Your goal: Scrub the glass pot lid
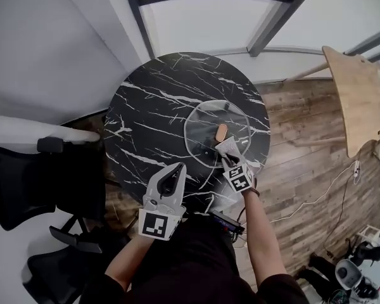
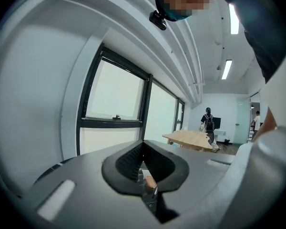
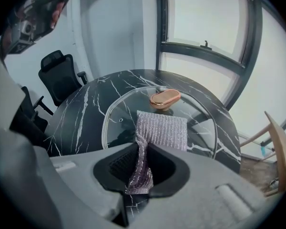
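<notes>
On marble table (image 1: 145,100), glass pot lid (image 1: 199,122), right gripper (image 3: 142,167) pinching silver scourer (image 3: 163,130)

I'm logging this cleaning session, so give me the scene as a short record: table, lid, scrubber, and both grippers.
table: round black marble-pattern table
lid: round glass pot lid, copper-coloured knob, flat on the table
scrubber: silver mesh scrub pad, over the lid's near side
right gripper: tongs shut on the scrub pad
left gripper: tongs together, off the lid, aimed at a window
</notes>
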Tool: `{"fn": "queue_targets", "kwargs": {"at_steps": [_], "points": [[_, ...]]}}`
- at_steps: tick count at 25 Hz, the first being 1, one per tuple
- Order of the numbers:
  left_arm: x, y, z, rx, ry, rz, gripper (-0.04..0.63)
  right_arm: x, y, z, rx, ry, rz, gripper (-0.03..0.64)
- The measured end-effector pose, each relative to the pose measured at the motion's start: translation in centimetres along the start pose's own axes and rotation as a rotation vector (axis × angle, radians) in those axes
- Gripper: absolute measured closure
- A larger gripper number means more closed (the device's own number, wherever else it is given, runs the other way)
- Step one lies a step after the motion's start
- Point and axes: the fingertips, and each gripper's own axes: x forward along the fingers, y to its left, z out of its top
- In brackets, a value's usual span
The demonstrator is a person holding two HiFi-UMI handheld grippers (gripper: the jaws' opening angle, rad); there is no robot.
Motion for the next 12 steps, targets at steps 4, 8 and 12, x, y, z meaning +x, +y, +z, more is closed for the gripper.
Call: {"fn": "queue_targets", "kwargs": {"at_steps": [4, 8, 12], "points": [[-0.4, 1.0, 0.0, -0.008, 0.0, -0.024, 0.592, -0.1, 0.8, 0.4, 0.027, 0.006, -0.012, 0.553], [-0.8, 1.9, 0.0, -0.013, -0.008, -0.035, 0.592, 0.4, 2.0, 0.5, 0.04, 0.008, -0.011, 0.552], [-1.3, 2.5, -0.1, -0.019, -0.006, -0.047, 0.592, 0.8, 3.9, 1.1, 0.035, 0.01, 0.007, 0.552]]}}
